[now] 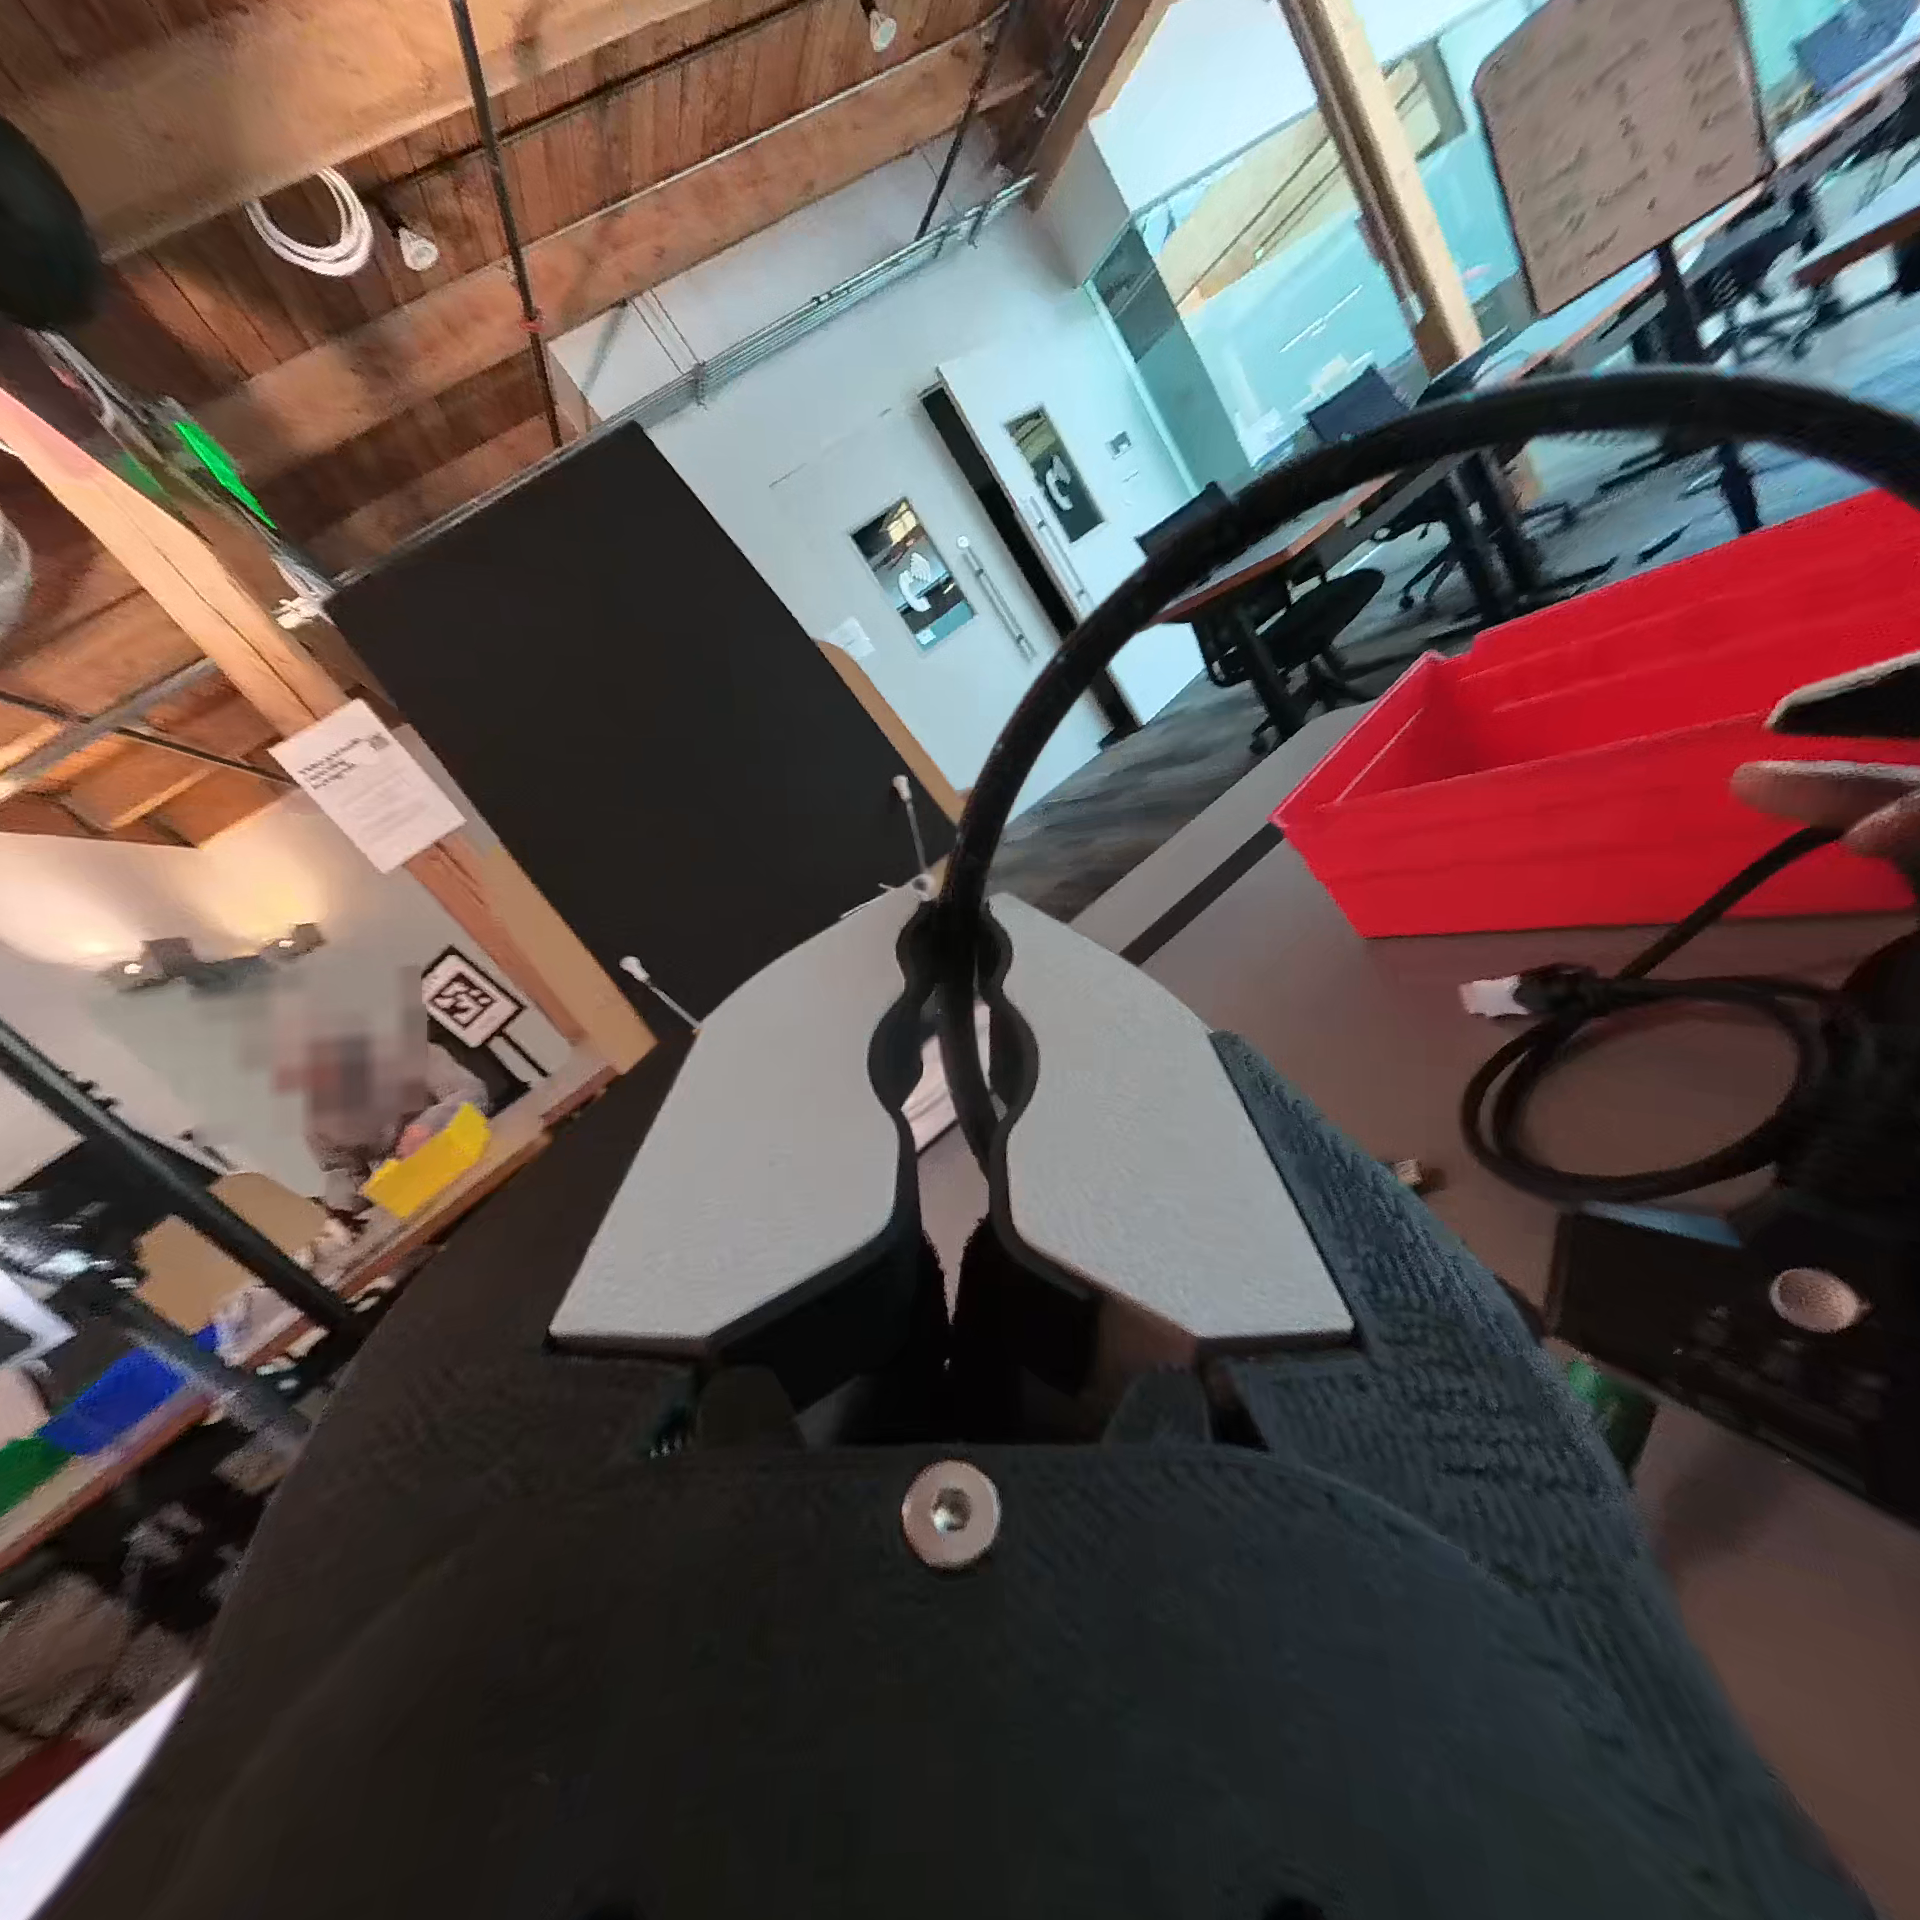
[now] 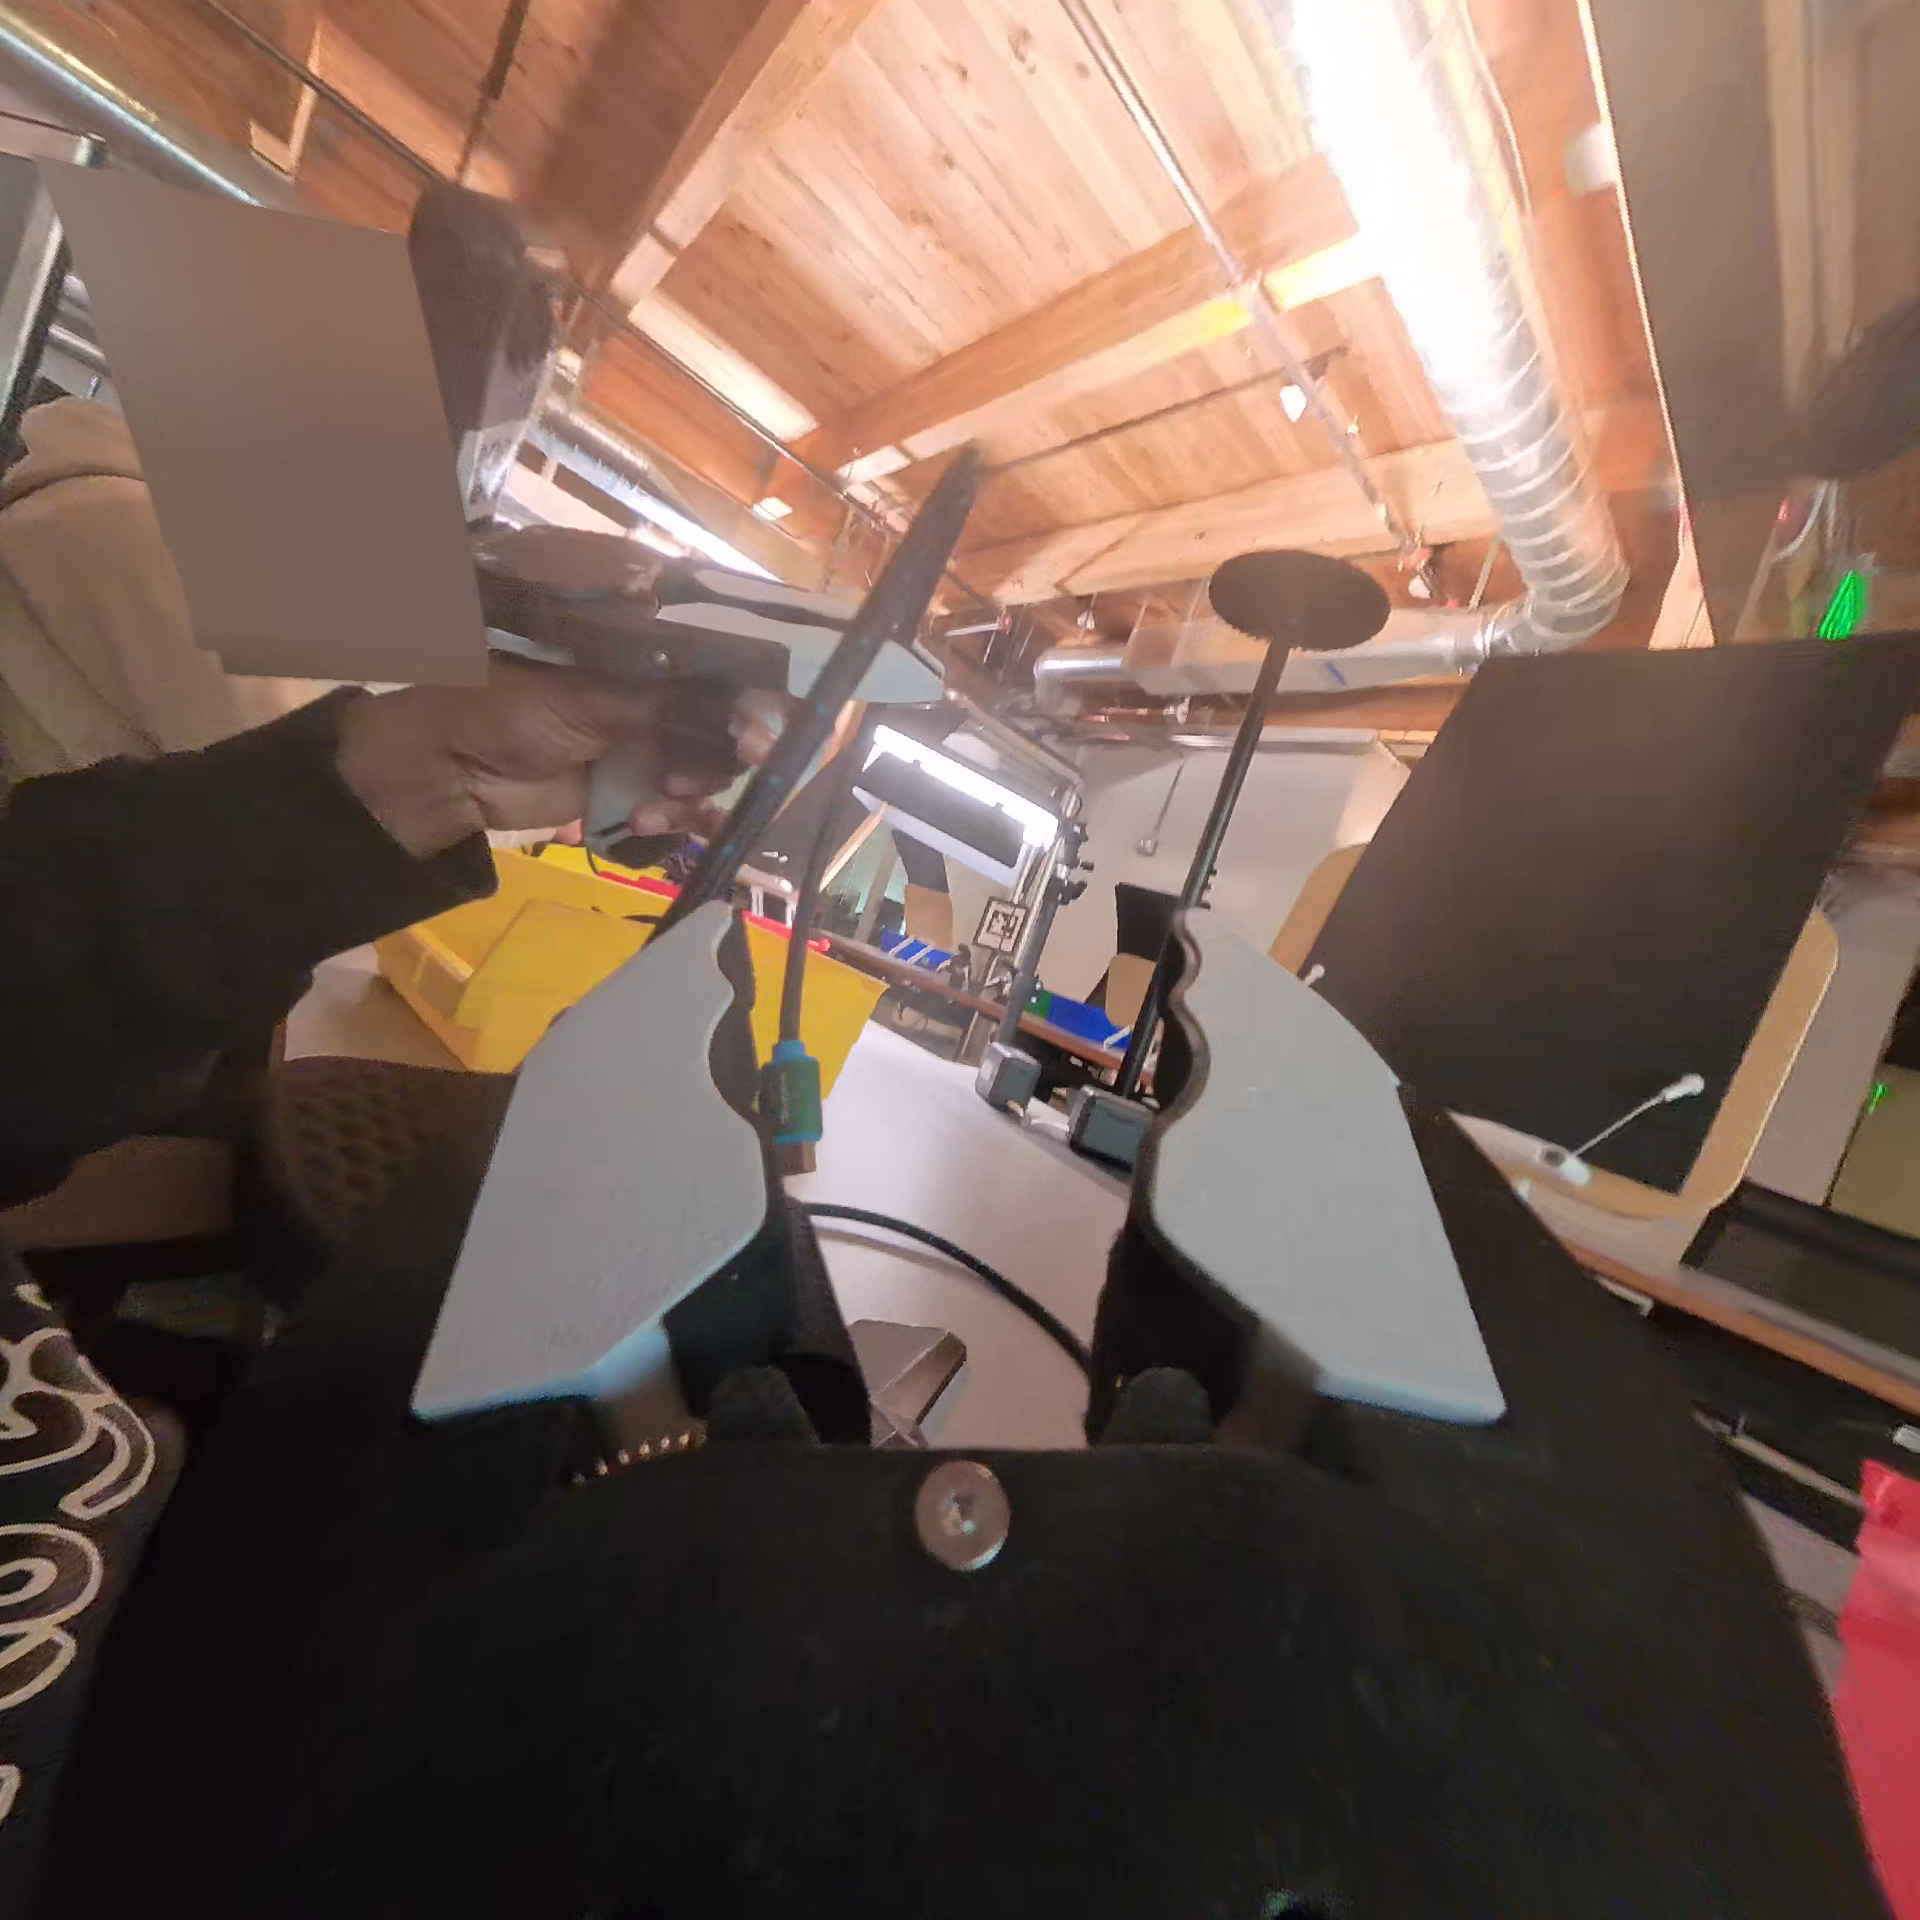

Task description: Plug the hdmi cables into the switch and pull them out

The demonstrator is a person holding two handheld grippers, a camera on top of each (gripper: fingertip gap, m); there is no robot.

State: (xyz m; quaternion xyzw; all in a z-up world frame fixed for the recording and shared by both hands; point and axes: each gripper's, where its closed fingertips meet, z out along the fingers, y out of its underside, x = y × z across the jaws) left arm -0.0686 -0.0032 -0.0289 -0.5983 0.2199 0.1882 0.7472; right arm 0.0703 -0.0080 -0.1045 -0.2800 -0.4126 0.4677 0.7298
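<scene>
Left gripper point(image 1: 951, 940) was clamped on a black cable point(image 1: 1049, 665), which arched up and off to the right above the table point(image 1: 1299, 987). Right gripper point(image 2: 951, 961) stood spread wide and empty, a plug point(image 2: 792, 1103) with a blue collar hanging between its fingers near the left one. A red bin point(image 1: 1579, 831) sat on the table beside a coiled cable point(image 1: 1642, 1081).

left gripper point(image 1: 951, 940) | fingers clamped on black cable point(image 1: 1049, 665) | red tray point(image 1: 1621, 769) right

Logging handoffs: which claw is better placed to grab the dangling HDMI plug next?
Likely right: the right claw is open, with the plug hanging beside its finger. The left claw is shut on the cable.
</scene>
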